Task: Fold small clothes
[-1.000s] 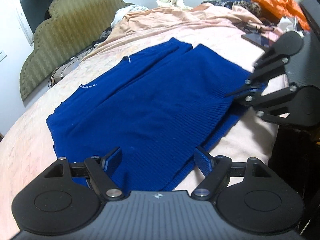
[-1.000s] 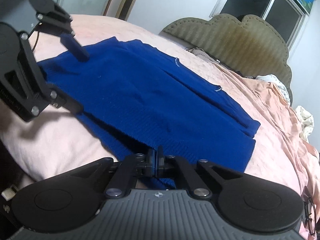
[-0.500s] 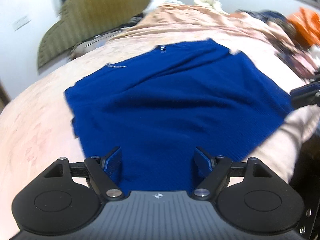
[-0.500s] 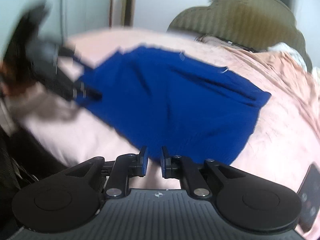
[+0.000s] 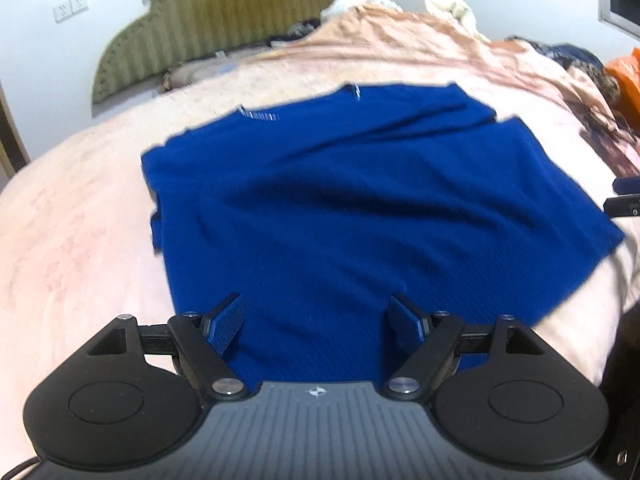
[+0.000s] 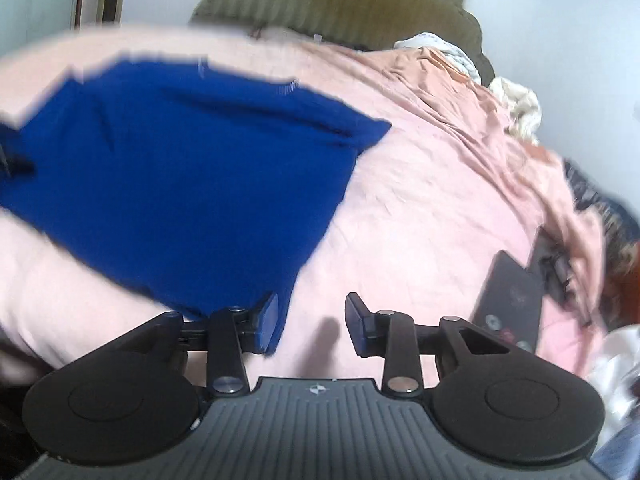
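Note:
A royal blue knit sweater [image 5: 340, 216] lies spread flat on the pink bed cover [image 5: 72, 216], its neckline toward the headboard. My left gripper [image 5: 318, 324] hovers open above the sweater's near hem, nothing between its fingers. In the right wrist view the sweater [image 6: 180, 168] fills the left half, blurred. My right gripper [image 6: 312, 328] is at the sweater's near right corner; its jaws are opening, with bare pink cover between them and the blue cloth just beside the left fingertip [image 6: 268, 320]. Part of the right gripper [image 5: 626, 198] pokes in at the left view's right edge.
An olive padded headboard [image 5: 216, 24] stands at the far end. A dark phone or remote [image 6: 512, 300] lies on the cover right of my right gripper. Crumpled peach bedding [image 5: 440, 48], pale clothes [image 6: 516, 108] and an orange bag [image 5: 628, 76] sit far right.
The right gripper let go of the sweater's hem, opened, and swung right off the cloth. Both views rolled and shifted; the left gripper stayed open above the near hem.

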{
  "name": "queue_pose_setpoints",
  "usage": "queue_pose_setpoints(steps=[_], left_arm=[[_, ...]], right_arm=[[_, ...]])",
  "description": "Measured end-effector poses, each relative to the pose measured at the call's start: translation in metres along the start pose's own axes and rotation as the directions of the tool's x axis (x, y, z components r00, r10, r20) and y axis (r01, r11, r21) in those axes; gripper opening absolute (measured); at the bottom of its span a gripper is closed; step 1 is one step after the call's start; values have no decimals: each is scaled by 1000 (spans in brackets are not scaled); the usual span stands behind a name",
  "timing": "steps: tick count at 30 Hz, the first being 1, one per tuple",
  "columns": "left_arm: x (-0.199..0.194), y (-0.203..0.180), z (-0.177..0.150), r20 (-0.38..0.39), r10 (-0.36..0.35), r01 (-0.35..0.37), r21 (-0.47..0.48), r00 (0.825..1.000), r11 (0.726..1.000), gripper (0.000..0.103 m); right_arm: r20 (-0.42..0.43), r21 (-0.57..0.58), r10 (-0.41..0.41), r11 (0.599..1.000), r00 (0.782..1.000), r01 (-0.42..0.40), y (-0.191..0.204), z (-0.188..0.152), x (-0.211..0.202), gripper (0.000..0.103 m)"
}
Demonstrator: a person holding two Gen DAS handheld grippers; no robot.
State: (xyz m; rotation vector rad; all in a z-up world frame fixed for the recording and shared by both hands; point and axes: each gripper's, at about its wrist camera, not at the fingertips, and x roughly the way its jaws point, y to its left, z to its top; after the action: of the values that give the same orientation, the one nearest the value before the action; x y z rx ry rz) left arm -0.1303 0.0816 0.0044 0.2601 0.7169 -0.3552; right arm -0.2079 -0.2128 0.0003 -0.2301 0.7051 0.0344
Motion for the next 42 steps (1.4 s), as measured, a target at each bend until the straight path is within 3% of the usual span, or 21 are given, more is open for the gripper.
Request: queue_pose_setpoints(steps=[2, 4, 6, 9, 13, 15, 18, 20, 22, 26, 32, 33, 35, 36, 37, 39, 42], left_arm=[[5, -4, 6, 7, 6, -6, -5, 1000, 1000, 79], [12, -8, 7, -11, -8, 8, 1, 1000, 1000, 79], [16, -11, 2, -35, -8, 9, 27, 999, 1000, 79], [11, -3, -10, -27, -32, 33, 21, 999, 999, 79], [0, 11, -13, -24, -51, 50, -39, 998, 998, 79], [-13, 20, -15, 20, -44, 45, -72, 999, 996, 79], [-27, 44, -18, 43, -64, 70, -168, 997, 983, 79], [-30, 64, -22, 35, -87, 93, -249, 996, 964, 79], [-29, 87, -31, 13, -118, 115, -356, 993, 927, 79], [-23, 111, -47, 29, -262, 240, -503, 965, 830, 79], [-11, 89, -43, 70, -323, 316, -478, 944, 820, 78], [-9, 86, -43, 76, -345, 338, -474, 936, 813, 75], [-9, 80, -44, 78, -355, 349, -463, 931, 814, 55], [-6, 78, -44, 59, -374, 357, -463, 926, 811, 30], [-3, 79, -44, 41, -380, 353, -473, 924, 807, 11], [-1, 83, -45, 31, -393, 355, -497, 919, 792, 9], [-20, 83, -40, 78, -367, 359, -468, 927, 807, 8]], right_arm=[[54, 44, 72, 996, 996, -75, 1, 7, -4, 42], [82, 2, 103, 995, 991, -104, 18, 15, 4, 41], [59, -53, 133, 990, 989, -130, 32, 18, 20, 39], [14, -66, 104, 993, 995, -102, 31, 10, 29, 41], [-48, -19, 18, 1000, 999, -19, 0, -4, 16, 43], [-57, 43, 48, 998, 997, -45, -15, -6, 7, 43], [0, 139, 96, 986, 995, -95, -26, -6, -4, 43], [22, 238, 171, 956, 985, -171, -37, -7, 2, 43], [28, 305, 228, 925, 973, -225, -47, -10, 13, 43], [49, 419, 318, 854, 947, -309, -59, -22, 23, 47], [143, 552, 436, 710, 889, -437, -68, -32, 39, 34], [147, 557, 444, 701, 884, -445, -68, -32, 43, 28], [155, 575, 449, 683, 880, -450, -67, -33, 47, 18], [158, 588, 452, 671, 878, -451, -67, -34, 49, 16], [166, 601, 455, 657, 875, -455, -68, -35, 49, 14], [173, 624, 454, 636, 874, -454, -70, -38, 49, 11], [191, 627, 446, 630, 874, -459, -72, -36, 42, 10]])
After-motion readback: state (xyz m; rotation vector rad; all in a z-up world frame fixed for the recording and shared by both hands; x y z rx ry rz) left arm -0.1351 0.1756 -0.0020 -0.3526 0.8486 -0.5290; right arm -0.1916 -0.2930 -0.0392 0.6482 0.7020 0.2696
